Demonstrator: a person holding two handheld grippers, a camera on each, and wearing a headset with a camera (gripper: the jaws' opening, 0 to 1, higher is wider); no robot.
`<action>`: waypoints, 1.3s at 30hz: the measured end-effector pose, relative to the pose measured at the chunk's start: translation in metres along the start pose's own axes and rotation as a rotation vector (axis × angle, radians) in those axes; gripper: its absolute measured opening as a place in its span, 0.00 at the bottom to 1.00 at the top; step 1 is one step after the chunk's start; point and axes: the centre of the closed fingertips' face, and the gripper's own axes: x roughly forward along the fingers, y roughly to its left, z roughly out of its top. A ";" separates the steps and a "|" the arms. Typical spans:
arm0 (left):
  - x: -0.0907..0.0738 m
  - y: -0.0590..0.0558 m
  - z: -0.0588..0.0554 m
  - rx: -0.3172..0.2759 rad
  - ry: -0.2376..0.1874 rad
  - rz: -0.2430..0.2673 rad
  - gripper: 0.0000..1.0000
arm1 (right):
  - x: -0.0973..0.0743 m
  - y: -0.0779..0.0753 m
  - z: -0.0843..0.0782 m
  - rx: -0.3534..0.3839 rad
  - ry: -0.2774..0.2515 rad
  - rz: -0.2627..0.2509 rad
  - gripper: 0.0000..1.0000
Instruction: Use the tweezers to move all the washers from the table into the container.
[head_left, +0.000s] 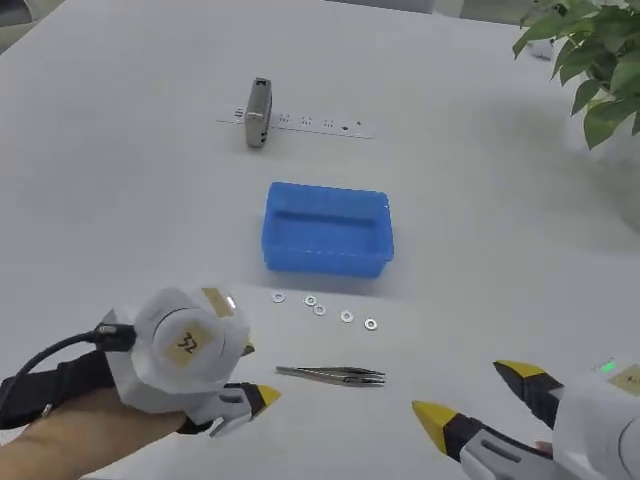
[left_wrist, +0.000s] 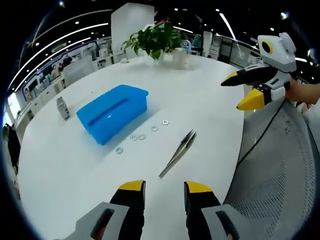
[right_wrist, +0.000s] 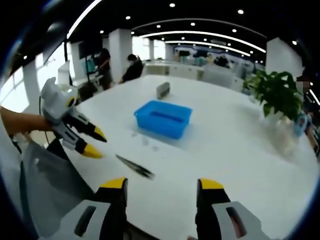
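Washers (head_left: 319, 310), five small metal rings, lie in a loose row on the white table (head_left: 480, 250), just on the near side of the blue plastic container (head_left: 327, 228) and apart from its wall. Tweezers (head_left: 330, 374) rest flat on the table nearer still, lying left to right, close to the washers but touching none of them. At near left, the left gripper (head_left: 255, 375) is held in a person's hand with its yellow-tipped jaws spread and nothing between them, just left of the tweezers; its own view looks along those open jaws at the tweezers (left_wrist: 178, 153), the washers (left_wrist: 142, 136) and the container (left_wrist: 113, 119) beyond. At near right, the right gripper (head_left: 472, 392) hovers with its jaws also wide apart and empty, well clear of the tweezers. On the far side of the container, a white power strip (head_left: 300, 122) carries a grey plug-in block (head_left: 258, 112), and a leafy green plant (head_left: 590, 60) stands at far right.
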 end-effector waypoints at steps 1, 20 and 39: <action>0.003 0.001 0.000 0.004 0.002 -0.003 0.25 | 0.000 0.002 -0.001 -0.003 0.005 0.006 0.48; 0.037 -0.004 0.000 0.187 0.117 -0.083 0.04 | 0.001 0.023 -0.001 -0.066 0.035 0.077 0.31; 0.000 -0.035 0.040 0.345 0.031 -0.119 0.00 | 0.041 0.061 0.015 -0.490 0.073 0.338 0.24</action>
